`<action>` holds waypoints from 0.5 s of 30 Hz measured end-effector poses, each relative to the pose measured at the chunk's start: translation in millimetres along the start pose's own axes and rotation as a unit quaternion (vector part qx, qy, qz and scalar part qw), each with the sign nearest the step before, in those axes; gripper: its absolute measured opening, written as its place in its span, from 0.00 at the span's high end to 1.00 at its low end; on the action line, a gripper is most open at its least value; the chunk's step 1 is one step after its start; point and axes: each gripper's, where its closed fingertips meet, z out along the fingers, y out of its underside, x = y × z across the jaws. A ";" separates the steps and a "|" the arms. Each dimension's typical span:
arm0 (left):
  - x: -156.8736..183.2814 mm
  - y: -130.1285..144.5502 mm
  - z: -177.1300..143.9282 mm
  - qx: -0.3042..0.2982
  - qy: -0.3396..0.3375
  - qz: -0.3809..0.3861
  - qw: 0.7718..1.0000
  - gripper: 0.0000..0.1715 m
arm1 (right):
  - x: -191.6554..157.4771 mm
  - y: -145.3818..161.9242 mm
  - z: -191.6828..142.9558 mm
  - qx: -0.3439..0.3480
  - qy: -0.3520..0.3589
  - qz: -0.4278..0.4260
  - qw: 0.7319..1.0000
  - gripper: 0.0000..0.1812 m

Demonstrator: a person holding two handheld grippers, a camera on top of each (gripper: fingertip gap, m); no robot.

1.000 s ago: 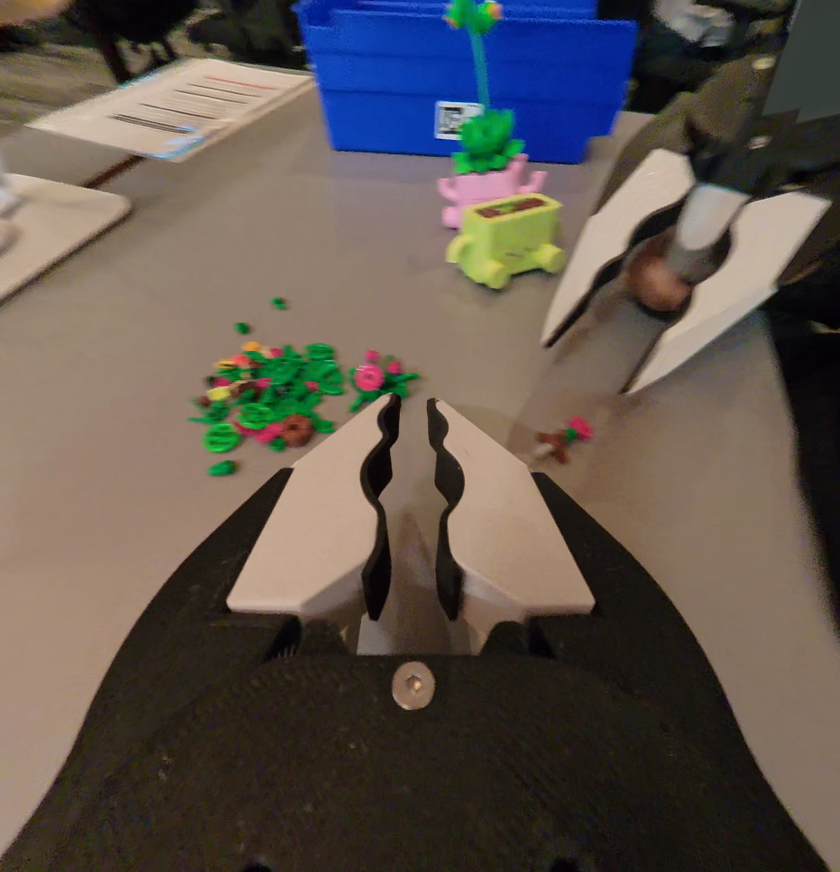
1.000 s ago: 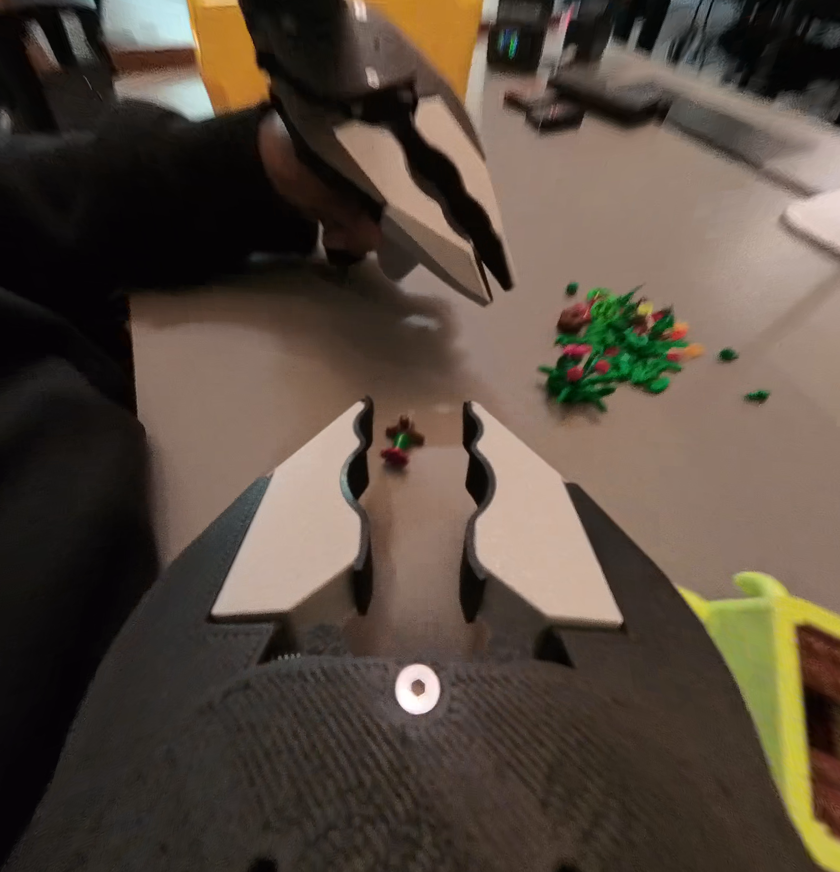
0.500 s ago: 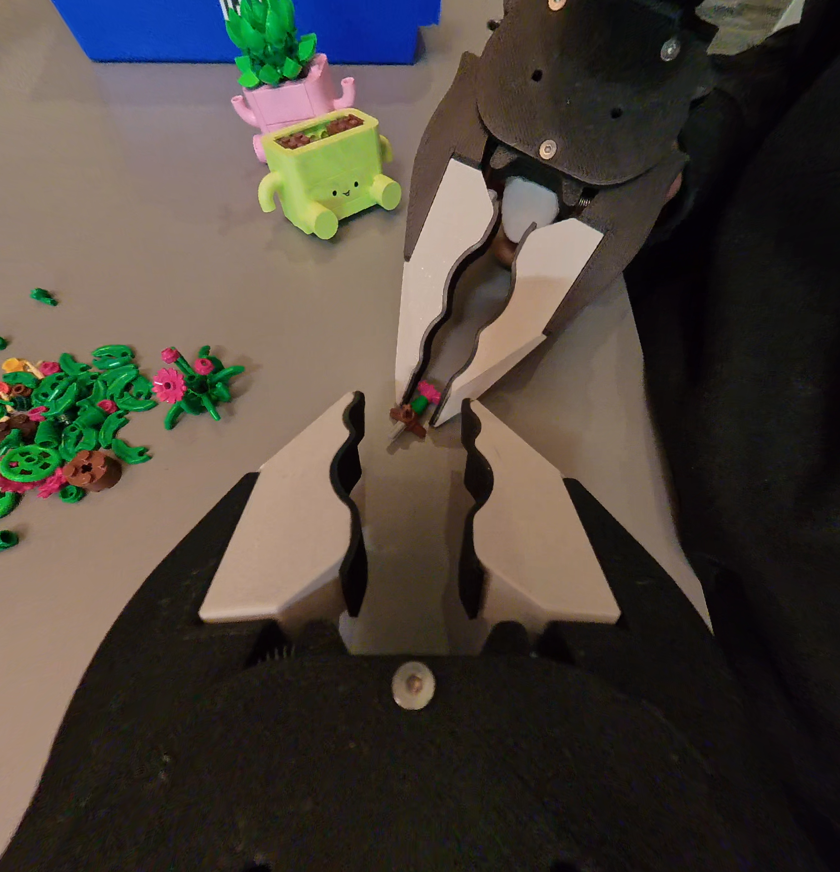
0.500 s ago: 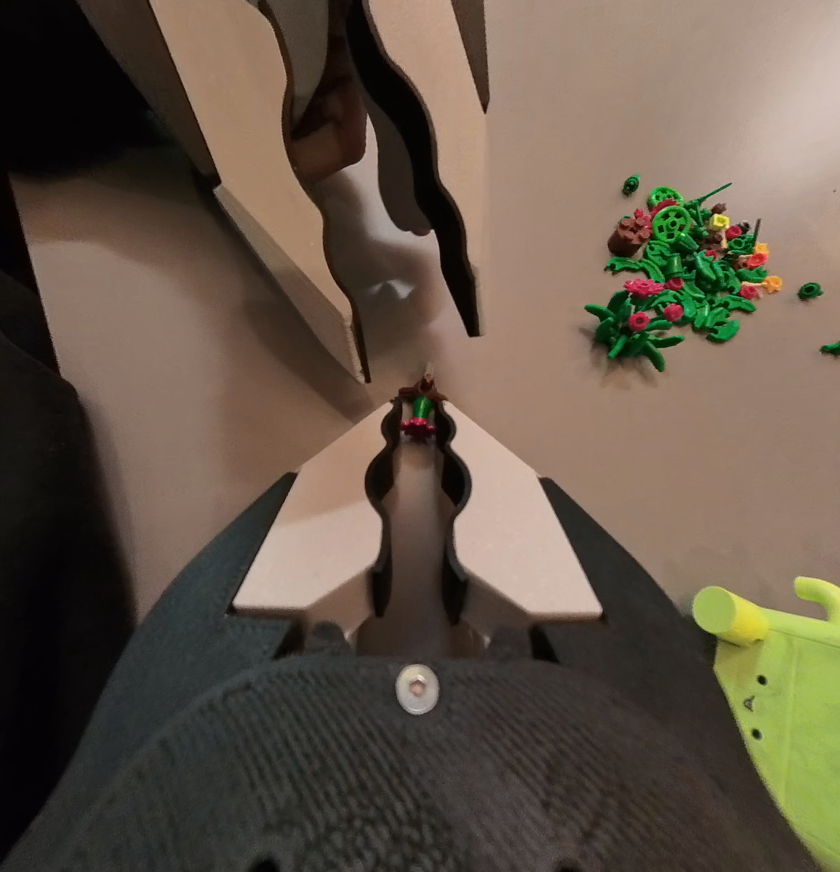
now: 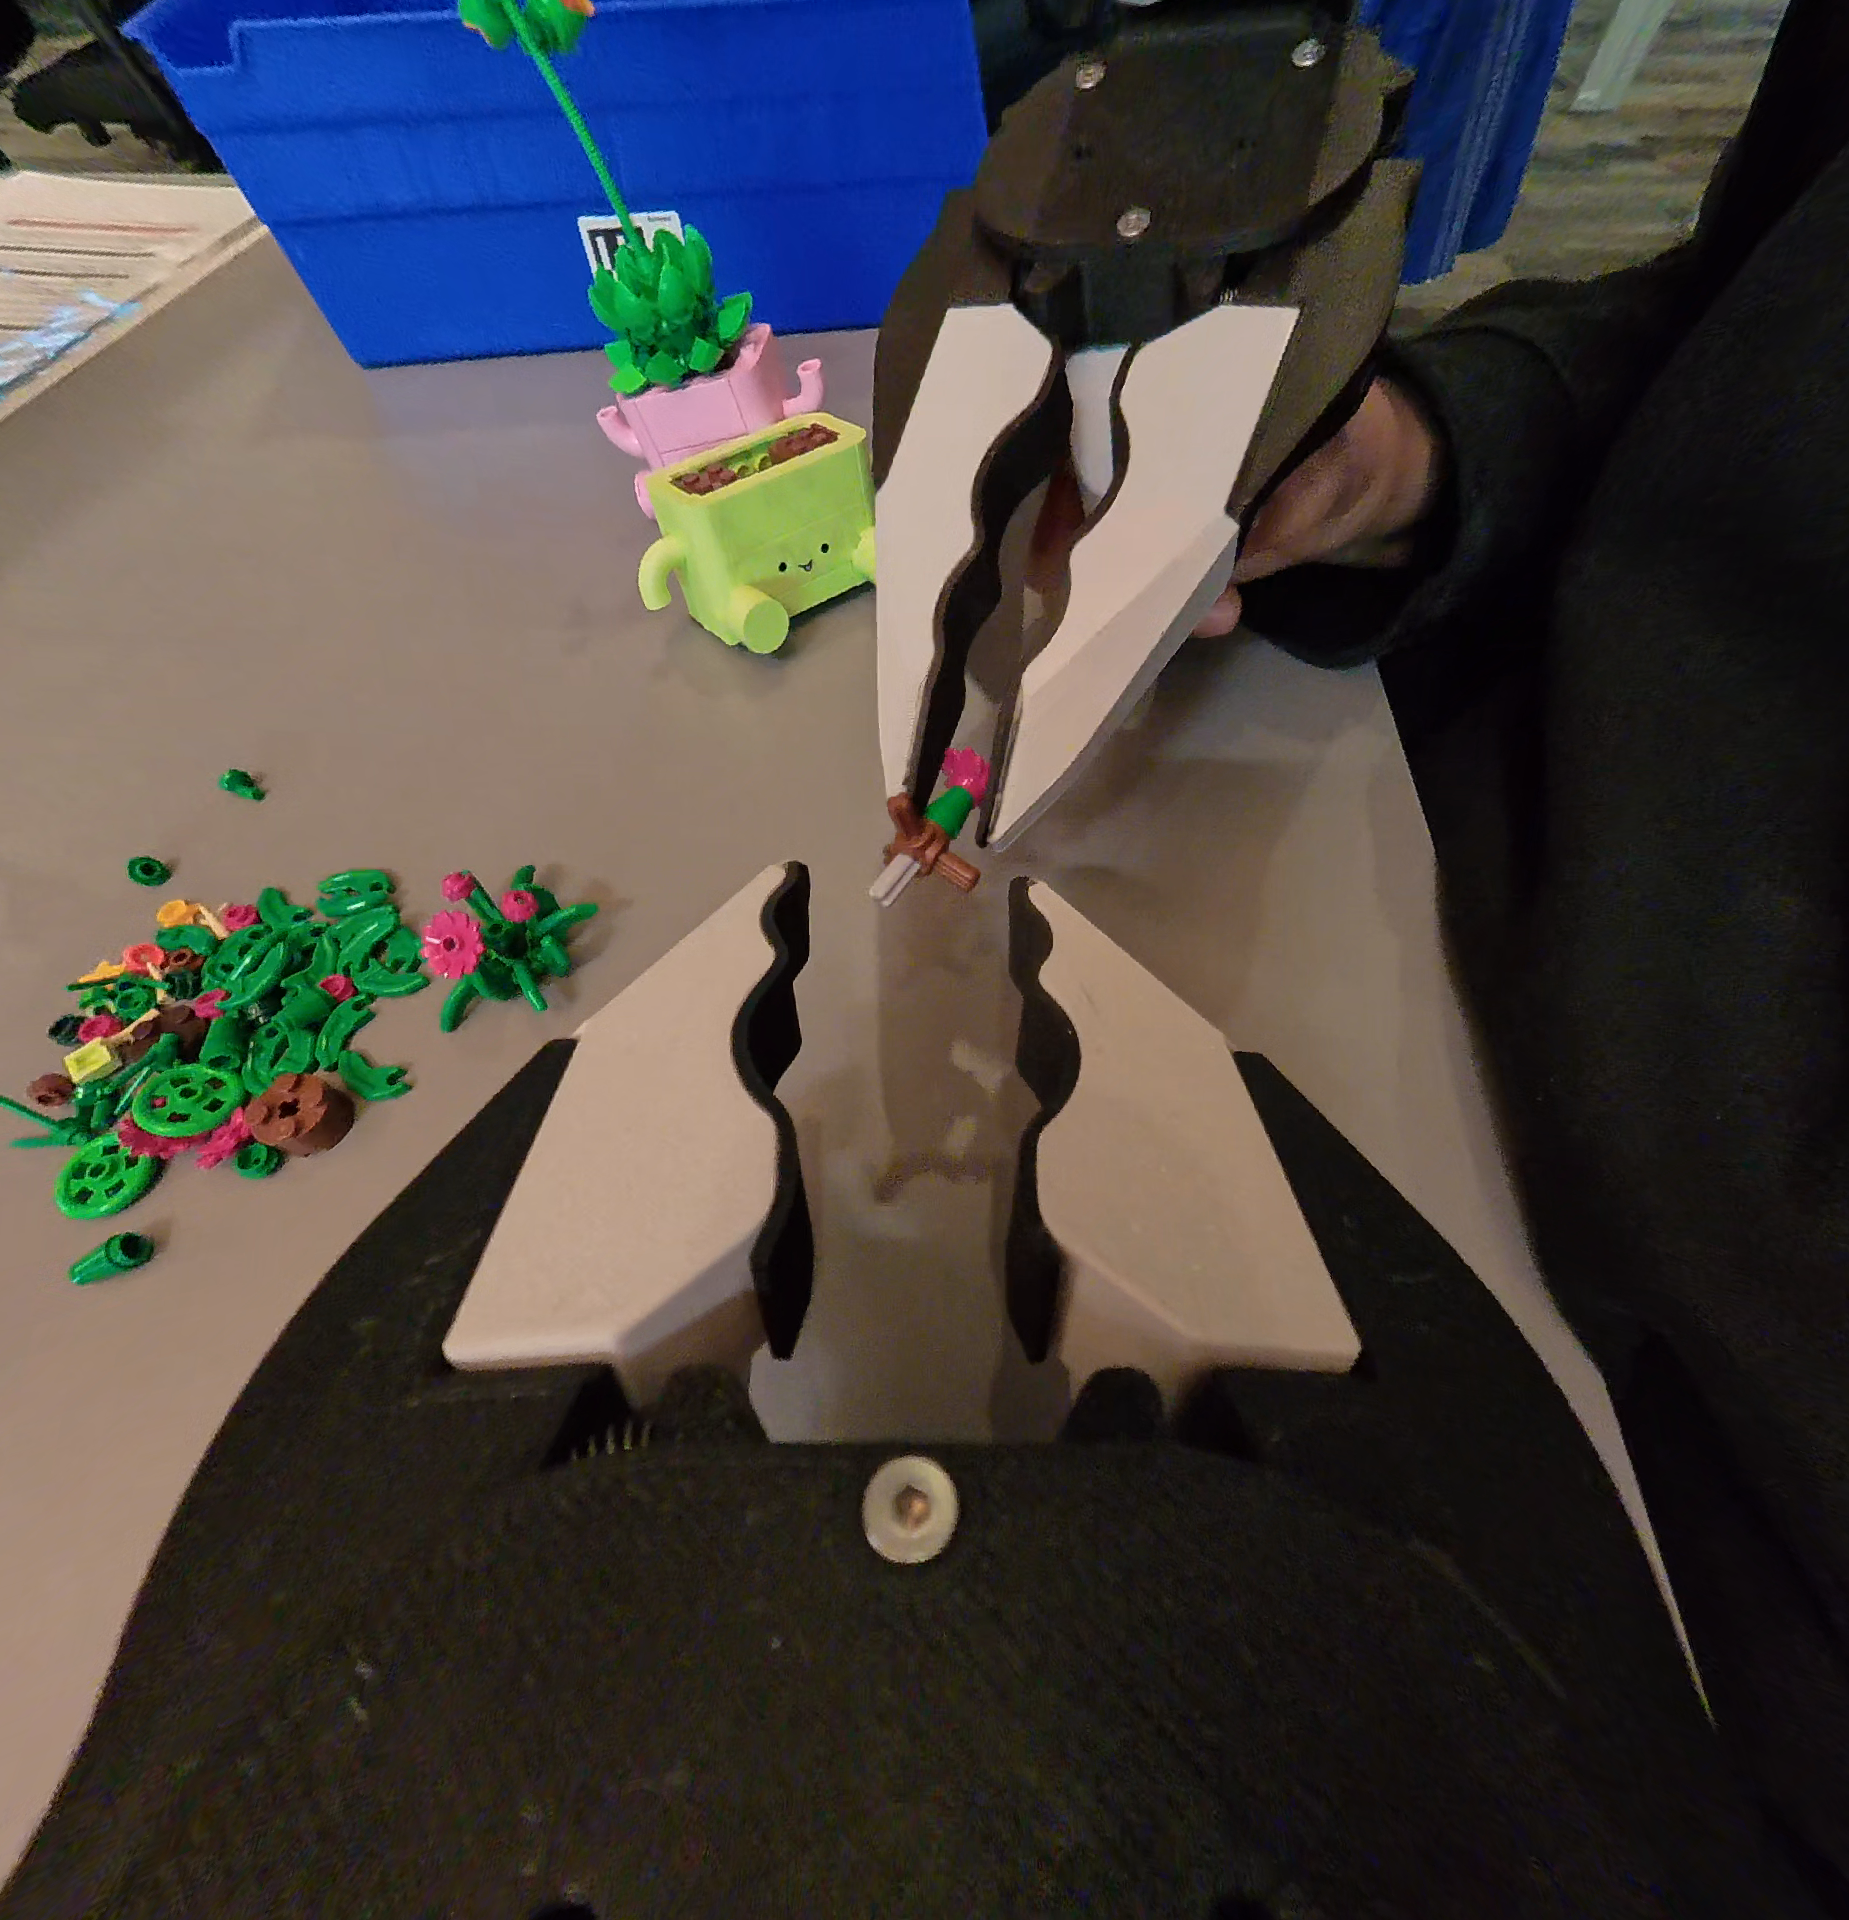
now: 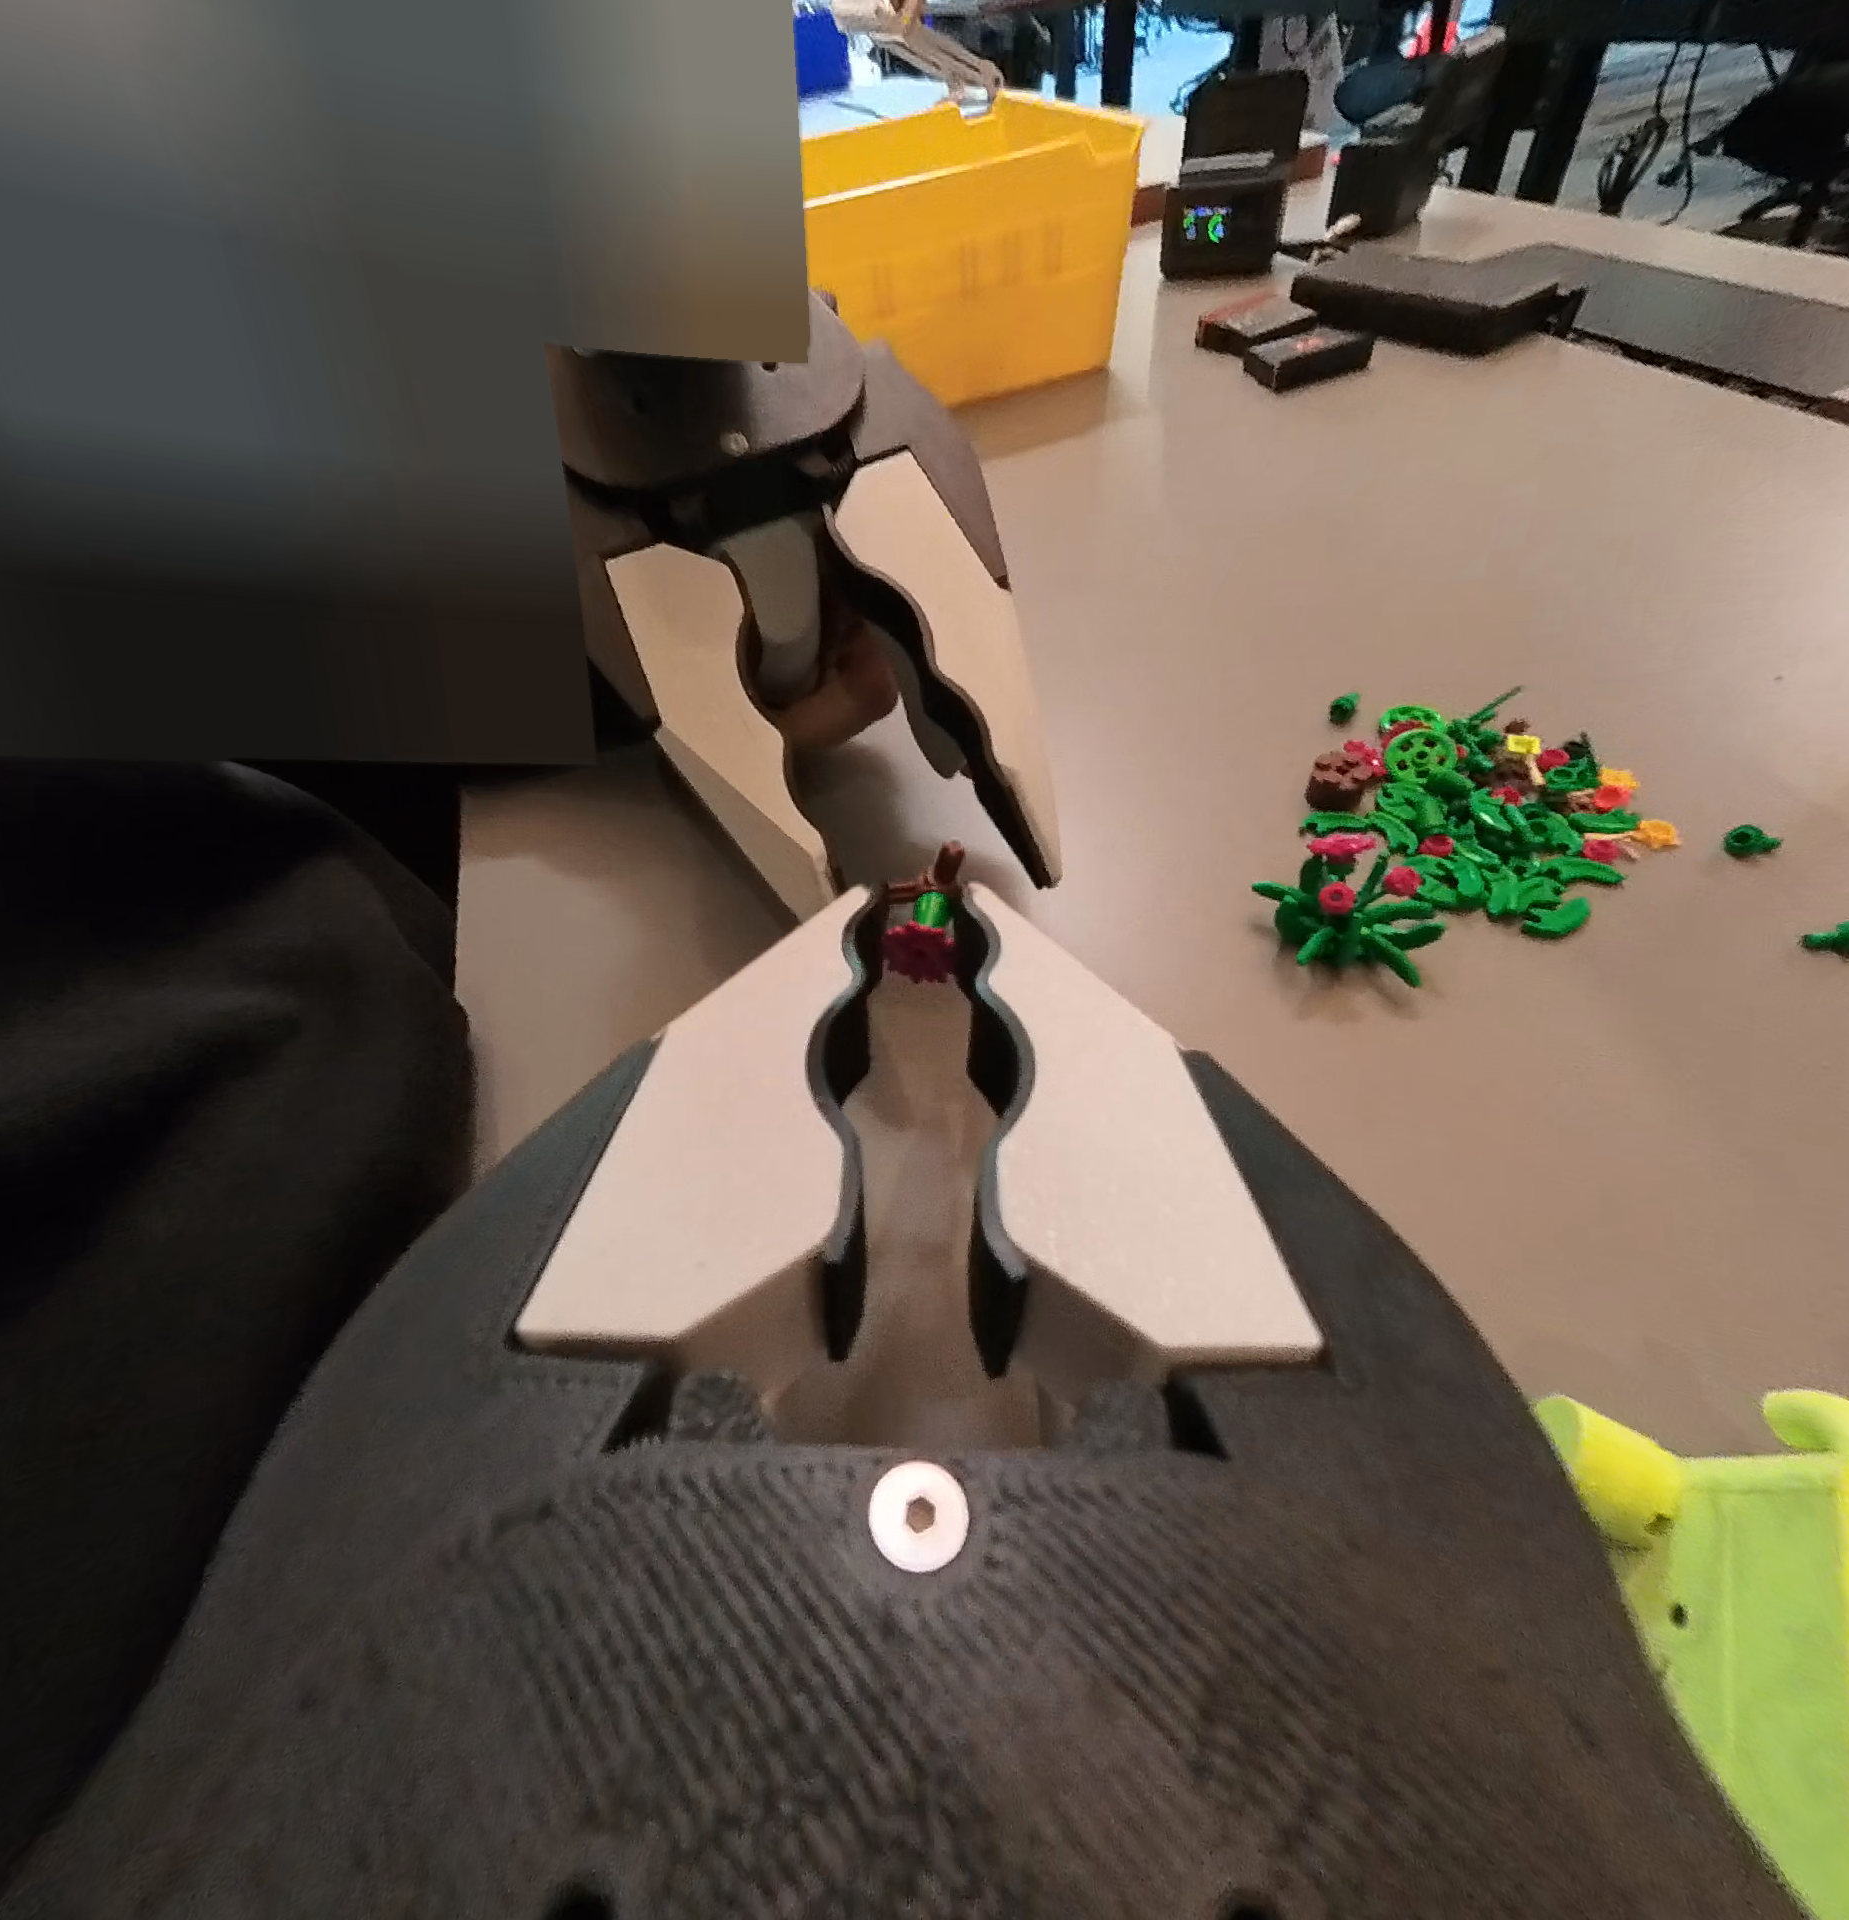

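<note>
My right gripper (image 6: 918, 906) is shut on a small toy flower stem (image 6: 922, 914) with a pink bloom, green stalk and brown crosspiece. It holds the stem above the grey table (image 5: 380, 623). In the left wrist view the right gripper (image 5: 951, 821) hangs tips down with the flower stem (image 5: 935, 826) sticking out toward me. My left gripper (image 5: 912, 883) is open and empty, its tips just short of the stem. It also shows in the right wrist view (image 6: 930, 852), just beyond the stem.
A pile of green, pink and brown toy plant pieces (image 5: 245, 1018) lies at the left. A lime green toy pot (image 5: 764, 530) and a pink pot with a green plant (image 5: 691, 384) stand before a blue bin (image 5: 546, 177). A yellow bin (image 6: 961, 239) stands farther off. The grippers are tip to tip, or close to it. Left tips and right tips are each some 15 cm from the lime green toy pot (image 5: 764, 530). My right wrist view (image 6: 1751, 1614) looks at it from another angle.
My right gripper closed on the flower stem and lifted it off the table. My left gripper opened wider and stays facing the stem.
</note>
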 end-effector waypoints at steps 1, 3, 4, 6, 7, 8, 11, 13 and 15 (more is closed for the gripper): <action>1.2 -1.9 0.4 0.005 0.001 0.002 1.000 0.79 | -1.3 -1.2 -0.4 0.004 -0.005 0.001 1.000 0.94; 3.4 -7.9 0.6 0.023 0.000 0.011 1.000 0.80 | -2.3 -1.0 0.3 0.003 -0.010 0.002 1.000 0.94; 4.9 -10.2 0.3 0.030 -0.002 0.021 0.999 0.83 | -2.1 -1.3 0.8 0.003 -0.009 0.002 1.000 0.94; 5.2 -12.4 -0.4 0.038 -0.011 0.036 0.999 0.89 | -0.4 -4.1 0.2 0.013 -0.003 0.003 1.000 0.94; 3.9 -13.6 -1.0 0.043 -0.018 0.040 0.998 0.90 | -0.4 -5.6 -0.6 0.019 -0.003 0.004 1.000 0.94; 3.3 -14.0 -1.7 0.045 -0.020 0.041 0.998 0.92 | 0.1 -7.3 -1.8 0.025 -0.003 0.006 1.000 0.94; -3.7 -11.9 -2.7 0.039 -0.035 0.035 0.998 0.93 | 2.1 -13.7 -6.8 0.051 -0.004 0.016 0.999 0.91; -6.2 -12.2 -3.6 0.041 -0.037 0.027 0.998 0.93 | 4.3 -18.5 -10.9 0.071 -0.004 0.025 0.997 0.87; -8.0 -13.1 -4.8 0.045 -0.040 0.022 0.998 0.93 | 8.0 -22.0 -14.9 0.087 -0.001 0.037 0.996 0.83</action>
